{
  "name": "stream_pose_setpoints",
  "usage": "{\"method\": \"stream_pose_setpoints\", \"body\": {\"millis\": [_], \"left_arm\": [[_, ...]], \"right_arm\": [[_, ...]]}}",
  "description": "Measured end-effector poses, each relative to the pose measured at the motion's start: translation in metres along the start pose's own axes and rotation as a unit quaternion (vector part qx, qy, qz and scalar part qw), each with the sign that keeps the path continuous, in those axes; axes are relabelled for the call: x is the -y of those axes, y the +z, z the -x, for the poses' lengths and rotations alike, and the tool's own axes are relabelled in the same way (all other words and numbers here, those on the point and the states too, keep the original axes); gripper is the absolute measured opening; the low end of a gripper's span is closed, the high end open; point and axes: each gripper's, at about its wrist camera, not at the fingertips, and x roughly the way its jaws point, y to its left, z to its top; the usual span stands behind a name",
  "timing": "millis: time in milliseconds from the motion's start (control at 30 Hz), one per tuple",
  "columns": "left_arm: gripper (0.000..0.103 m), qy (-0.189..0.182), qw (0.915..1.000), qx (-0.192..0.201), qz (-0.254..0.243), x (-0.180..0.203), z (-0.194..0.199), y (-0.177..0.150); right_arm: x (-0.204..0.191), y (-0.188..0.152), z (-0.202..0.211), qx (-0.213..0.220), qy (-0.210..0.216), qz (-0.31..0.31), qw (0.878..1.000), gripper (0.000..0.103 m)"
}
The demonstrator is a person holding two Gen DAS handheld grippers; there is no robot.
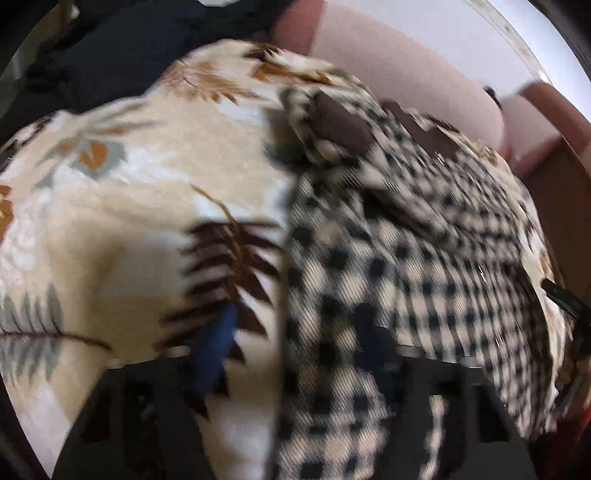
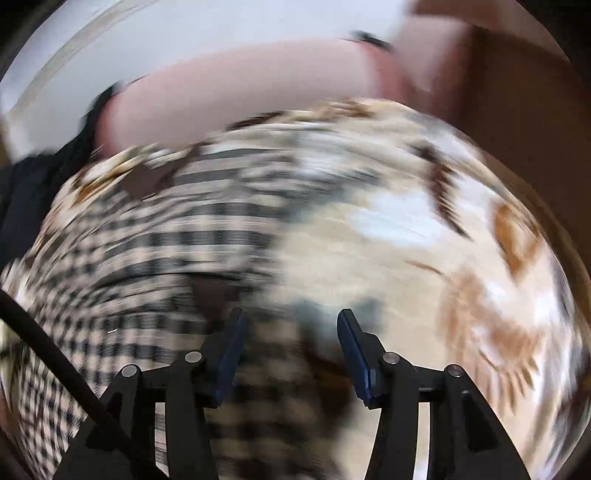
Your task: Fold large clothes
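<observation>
- Pale pink padded headboard (image 1: 424, 70) and a white wall (image 1: 443, 22) fill the back of the left wrist view, with a reddish-brown wooden bed frame (image 1: 565, 192) curving along the right edge.
- Spread over the bed is a cream fleece blanket with brown, orange and grey leaf print (image 1: 122, 206), taking up most of the left half of that view.
- On top of it, to the right, lies the black-and-cream checked garment with a dark brown collar (image 1: 424, 266), rumpled, collar end toward the headboard.
- A heap of dark navy cloth (image 1: 122, 59) sits at the top left, past the blanket's edge.
- Left tongs (image 1: 295, 343): pretty smeared here. One blue pad (image 1: 214, 350) shows over the blanket and the other finger sits over the check fabric, so they stand apart, with the garment's edge running between them; can't tell if the pads press on it.
- A black bit of the other tool pokes in at the right edge (image 1: 565, 299).
- Right wrist view is very motion-blurred. Same pink headboard (image 2: 229, 96) up top, wooden frame (image 2: 517, 122) on the right.
- Checked garment (image 2: 129, 240) is on the left here, leaf blanket (image 2: 424, 240) on the right.
- Right tongs (image 2: 291, 350): blue pads spread apart, nothing pinched, hovering just over the spot where the garment's edge meets the blanket.
- A black cable (image 2: 55, 350) crosses the lower left corner.
</observation>
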Motion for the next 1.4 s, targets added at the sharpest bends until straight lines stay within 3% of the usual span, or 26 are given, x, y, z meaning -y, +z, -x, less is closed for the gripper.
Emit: {"method": "stream_pose_setpoints", "body": {"millis": [167, 367, 700, 867, 1233, 1267, 1300, 1333, 1367, 1400], "left_arm": [[0.056, -0.059, 0.9977, -0.014, 0.03, -0.004, 0.016, -0.029], [0.056, -0.097, 0.9942, -0.013, 0.045, -0.004, 0.042, -0.077], [0.056, -0.119, 0.9907, -0.006, 0.065, 0.0, 0.08, -0.15], [0.056, -0.127, 0.9896, -0.002, 0.067, 0.001, 0.089, -0.173], [0.056, -0.085, 0.9937, 0.028, 0.068, 0.013, 0.093, -0.182], [0.051, -0.073, 0.9951, 0.025, 0.062, 0.016, 0.092, -0.181], [0.028, -0.053, 0.9968, 0.021, 0.056, 0.018, 0.092, -0.18], [0.016, -0.019, 0.9986, 0.015, 0.048, 0.02, 0.092, -0.178], [0.007, -0.009, 0.9987, 0.013, 0.048, 0.018, 0.092, -0.177], [0.007, -0.024, 0.9978, 0.01, 0.06, 0.013, 0.095, -0.175]], "right_arm": [[0.046, -0.043, -0.002, -0.086, 0.094, -0.098, 0.987, 0.056], [0.072, -0.095, 0.027, -0.109, 0.2, -0.169, 0.959, 0.056], [0.081, -0.172, 0.061, -0.126, 0.287, -0.193, 0.93, 0.056], [0.067, -0.189, 0.071, -0.128, 0.305, -0.167, 0.929, 0.056], [0.041, -0.211, 0.088, -0.108, 0.248, -0.103, 0.957, 0.056], [0.038, -0.213, 0.09, -0.103, 0.238, -0.097, 0.961, 0.052], [0.036, -0.214, 0.091, -0.098, 0.223, -0.09, 0.966, 0.047], [0.034, -0.214, 0.092, -0.096, 0.203, -0.08, 0.971, 0.031], [0.033, -0.215, 0.093, -0.094, 0.193, -0.075, 0.974, 0.022], [0.034, -0.215, 0.096, -0.088, 0.194, -0.076, 0.974, 0.02]]}}
